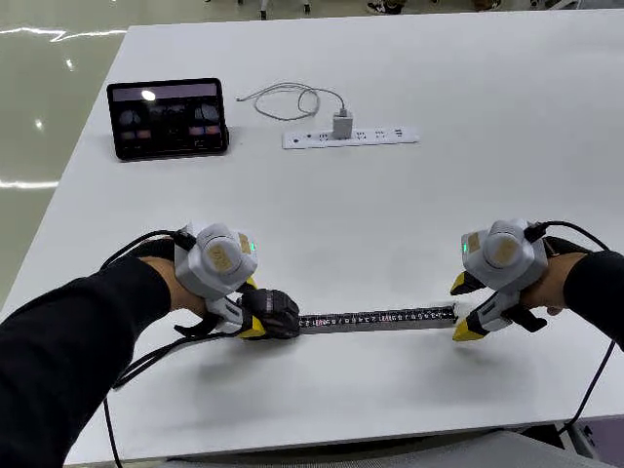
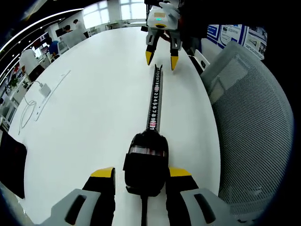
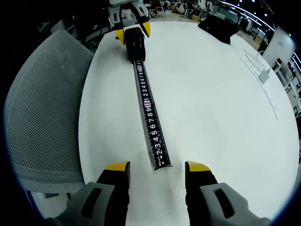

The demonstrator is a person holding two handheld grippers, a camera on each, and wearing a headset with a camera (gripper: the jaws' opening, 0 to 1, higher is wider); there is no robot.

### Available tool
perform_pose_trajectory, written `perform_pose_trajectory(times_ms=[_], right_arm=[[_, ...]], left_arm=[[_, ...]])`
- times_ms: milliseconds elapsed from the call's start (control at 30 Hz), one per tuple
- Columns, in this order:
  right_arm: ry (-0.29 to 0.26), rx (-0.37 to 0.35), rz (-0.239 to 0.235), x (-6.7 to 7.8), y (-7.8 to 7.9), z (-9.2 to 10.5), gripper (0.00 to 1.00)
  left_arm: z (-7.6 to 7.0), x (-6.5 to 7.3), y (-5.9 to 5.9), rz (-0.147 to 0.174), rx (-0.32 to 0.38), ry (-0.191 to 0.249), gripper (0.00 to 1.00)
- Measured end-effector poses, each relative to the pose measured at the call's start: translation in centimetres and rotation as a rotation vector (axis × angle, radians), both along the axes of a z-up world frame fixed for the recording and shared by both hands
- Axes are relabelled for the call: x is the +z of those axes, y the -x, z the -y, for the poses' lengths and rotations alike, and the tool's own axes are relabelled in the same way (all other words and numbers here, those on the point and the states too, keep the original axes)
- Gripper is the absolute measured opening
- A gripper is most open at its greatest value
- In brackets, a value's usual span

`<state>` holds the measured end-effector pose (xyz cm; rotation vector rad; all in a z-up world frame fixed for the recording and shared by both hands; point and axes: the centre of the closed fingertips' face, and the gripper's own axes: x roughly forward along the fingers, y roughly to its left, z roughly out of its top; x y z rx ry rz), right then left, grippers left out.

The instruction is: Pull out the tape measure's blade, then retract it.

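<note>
1. Head view: the tape measure (image 1: pixel 322 318) lies on the white table (image 1: pixel 390 214) at the near edge. Its case (image 1: pixel 275 314) sits at the left between the left gripper's (image 1: pixel 252 307) jaws, probably to anchor it. The blade (image 1: pixel 380 318) runs flat to the right and ends at the right gripper (image 1: pixel 460 310).
2. Left gripper view: the jaws closely flank the black case. One seems to touch it, but a thin dark gap shows beside the other, so a firm clamp cannot be told.
3. Right gripper view: the jaws stand apart, released, and the hooked tip of the dark, pale-numbered blade lies untouched between them. The pull-out looks done and retraction is still to come.
</note>
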<state>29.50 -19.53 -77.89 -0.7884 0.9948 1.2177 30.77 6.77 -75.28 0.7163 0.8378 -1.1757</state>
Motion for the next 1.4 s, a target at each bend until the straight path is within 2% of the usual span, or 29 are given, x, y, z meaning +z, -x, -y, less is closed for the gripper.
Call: perform_pose_trajectory(times_ms=[167, 233, 333, 400, 467, 567, 600, 633, 667, 700, 733, 900, 967, 1000, 1100, 1167, 1300, 1333, 1367, 1400], right_arm=[[-0.001, 0.006, -0.003, -0.2, 0.3, 0.1, 0.45], [-0.006, 0.008, 0.001, -0.2, 0.3, 0.1, 0.46], [-0.039, -0.008, 0.035, 0.3, -0.2, -0.2, 0.51], [-0.066, -0.044, 0.062, 0.8, -0.8, -0.4, 0.55], [-0.084, -0.066, 0.069, 1.1, -0.8, -0.5, 0.60], [-0.084, -0.077, 0.077, 1.0, -0.7, -0.2, 0.62], [-0.084, -0.099, 0.087, 1.0, -0.9, -0.1, 0.63], [-0.099, -0.111, 0.093, 1.2, -1.0, -0.3, 0.65], [-0.116, -0.138, 0.093, 1.5, -1.0, -0.4, 0.67], [-0.127, -0.155, 0.090, 1.4, -1.1, -0.4, 0.69], [-0.142, -0.170, 0.091, 1.5, -1.2, -0.5, 0.72], [-0.165, -0.202, 0.100, 2.2, -1.0, -0.6, 0.76], [-0.183, -0.220, 0.103, 2.4, -0.8, -0.6, 0.79], [-0.211, -0.254, 0.099, 2.6, -0.7, -0.7, 0.81], [-0.236, -0.293, 0.100, 3.0, -0.3, -0.5, 0.86], [-0.247, -0.312, 0.117, 3.2, 0.0, -0.2, 0.88], [-0.280, -0.337, 0.146, 3.5, 0.9, 0.2, 0.91], [-0.286, -0.345, 0.152, 3.5, 1.2, 0.5, 0.92], [-0.290, -0.349, 0.158, 3.5, 1.4, 0.7, 0.92], [-0.294, -0.354, 0.163, 3.5, 1.6, 0.9, 0.92]], left_arm=[[-0.4, 0.1, -0.1, 0.007, 0.042, 0.014, 0.57], [-0.6, 0.1, 0.2, -0.006, 0.052, 0.017, 0.59], [-0.8, 0.0, 0.4, -0.011, 0.072, 0.023, 0.63], [-0.9, 0.1, 0.4, -0.010, 0.105, 0.042, 0.72], [-1.1, 0.2, 0.5, -0.021, 0.136, 0.060, 0.81], [-1.9, 0.3, 0.2, -0.003, 0.172, 0.071, 0.87], [-2.3, 0.6, -0.2, 0.016, 0.204, 0.084, 0.88], [-2.5, 0.8, -0.7, 0.050, 0.219, 0.095, 0.91], [-2.5, 1.1, -1.0, 0.064, 0.244, 0.123, 1.00], [-2.8, 1.3, -0.8, 0.051, 0.255, 0.126, 0.99], [-2.8, 1.6, -0.8, 0.047, 0.279, 0.151, 1.00], [-3.5, 2.0, -1.1, 0.043, 0.346, 0.209, 1.00], [-3.6, 2.2, -0.8, 0.045, 0.381, 0.229, 1.00], [-3.8, 2.4, -0.5, 0.039, 0.404, 0.232, 1.00], [-4.4, 2.3, -0.1, 0.054, 0.433, 0.243, 1.00], [-4.8, 2.3, 0.2, 0.063, 0.455, 0.260, 1.00], [-6.2, 3.3, 0.1, 0.112, 0.523, 0.313, 1.00], [-6.9, 3.8, -0.4, 0.163, 0.550, 0.330, 1.00], [-7.6, 4.1, -0.4, 0.191, 0.556, 0.326, 1.00], [-8.0, 4.1, 0.1, 0.183, 0.561, 0.331, 1.00]])
